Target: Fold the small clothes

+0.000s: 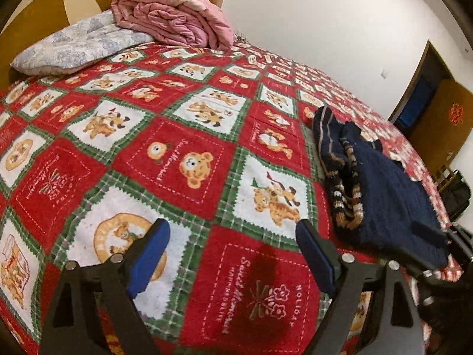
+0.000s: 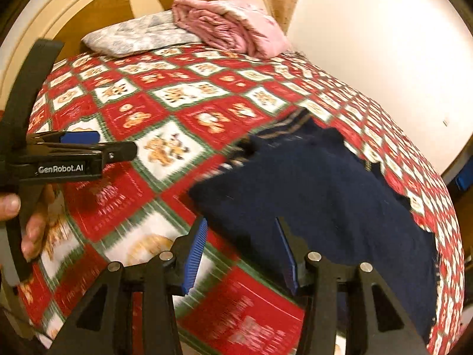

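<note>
A dark navy knit sweater [image 1: 384,183] with brown and white striped cuffs lies partly folded on the red patchwork bedspread [image 1: 183,159], at the right of the left wrist view. My left gripper [image 1: 233,236] is open and empty above the bedspread, left of the sweater. In the right wrist view the sweater [image 2: 325,195] fills the middle right. My right gripper [image 2: 241,236] is open, over the sweater's near left edge, holding nothing. The left gripper [image 2: 88,145] shows side-on at the left of that view, held by a hand.
A grey patterned pillow [image 1: 74,44] and a folded pink quilt [image 1: 174,20] lie at the head of the bed by the wooden headboard [image 2: 97,3]. A white wall [image 1: 325,29] runs along the far side. A wooden door [image 1: 440,118] stands at the right.
</note>
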Motion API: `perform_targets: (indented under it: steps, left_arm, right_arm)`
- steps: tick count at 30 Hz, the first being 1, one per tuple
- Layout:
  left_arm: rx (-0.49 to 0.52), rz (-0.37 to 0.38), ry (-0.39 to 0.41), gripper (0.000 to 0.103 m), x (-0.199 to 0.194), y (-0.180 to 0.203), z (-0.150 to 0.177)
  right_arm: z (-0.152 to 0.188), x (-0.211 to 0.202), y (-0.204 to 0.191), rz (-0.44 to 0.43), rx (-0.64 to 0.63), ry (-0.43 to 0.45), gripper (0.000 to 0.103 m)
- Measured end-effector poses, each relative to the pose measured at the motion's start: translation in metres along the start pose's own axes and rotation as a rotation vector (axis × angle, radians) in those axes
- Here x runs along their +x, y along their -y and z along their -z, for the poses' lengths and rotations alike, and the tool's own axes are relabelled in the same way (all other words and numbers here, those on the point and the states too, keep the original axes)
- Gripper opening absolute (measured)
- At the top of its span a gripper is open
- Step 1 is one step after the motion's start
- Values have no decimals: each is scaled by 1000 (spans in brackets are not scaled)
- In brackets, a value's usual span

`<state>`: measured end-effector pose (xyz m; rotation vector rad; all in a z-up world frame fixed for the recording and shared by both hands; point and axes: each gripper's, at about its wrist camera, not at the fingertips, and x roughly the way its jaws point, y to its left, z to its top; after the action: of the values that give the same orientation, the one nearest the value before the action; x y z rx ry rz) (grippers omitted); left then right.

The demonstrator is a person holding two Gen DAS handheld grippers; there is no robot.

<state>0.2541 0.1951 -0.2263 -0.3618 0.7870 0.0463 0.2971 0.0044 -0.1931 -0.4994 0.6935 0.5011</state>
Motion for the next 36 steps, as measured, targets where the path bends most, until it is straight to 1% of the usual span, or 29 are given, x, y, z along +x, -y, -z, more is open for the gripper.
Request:
perform_targets:
  steps: [4, 6, 8, 11, 12, 13, 15, 17, 19, 21, 22, 23, 26, 29, 32, 33, 36]
  left_arm:
    - [-29, 49, 9, 89, -3, -8, -1]
    - [-39, 62, 5, 89, -3, -12, -4]
    - [-60, 77, -3, 89, -3, -17, -9]
    - [-77, 63, -11, 89, 1, -24, -21]
    - [-77, 59, -10, 89, 2, -25, -24]
    - [-74, 52, -9, 89, 5, -26, -29]
    - [-63, 50, -19, 89, 14, -25, -43]
    - [-43, 95, -44, 89, 27, -20, -57]
    - [-52, 152, -74, 89, 45, -13, -75]
    - [-69, 254, -148, 89, 73, -2, -96]
    - [-73, 287, -177, 89, 84, 5, -103]
    - [-68, 318, -208, 89, 96, 14, -111]
    - [-54, 386, -269, 89, 119, 42, -129]
    - [2, 468, -315, 89, 134, 83, -144]
    - [41, 477, -358, 89, 150, 108, -150]
    - [45, 482, -388, 89, 159, 118, -149]
    - [71, 454, -428, 89, 174, 132, -147]
  right_arm:
    - [-9, 19, -22, 21, -42, -14, 49]
    - [-11, 30, -31, 81, -60, -16, 49]
    - [-13, 37, -34, 117, -62, -8, 49]
    - [-11, 45, -34, 115, -27, -2, 48]
    - [-9, 45, -34, 116, -12, 10, 42]
    - [-7, 46, -35, 120, -11, 16, 40]
    - [-6, 46, -39, 133, -26, 29, 30]
    - [-4, 46, -43, 147, -42, 36, 29]
    - [-3, 47, -43, 149, -41, 38, 28]
    - [-2, 48, -40, 139, -25, 41, 28]
    - [-2, 48, -39, 137, -21, 43, 28]
    - [-1, 48, -39, 138, -19, 48, 28]
    - [0, 48, -41, 149, -26, 55, 28]
    - [1, 49, -42, 148, -27, 55, 28]
    - [1, 49, -41, 149, -28, 56, 28]
    - [1, 49, -41, 147, -27, 57, 28]
    - [1, 49, -39, 138, -19, 58, 28]
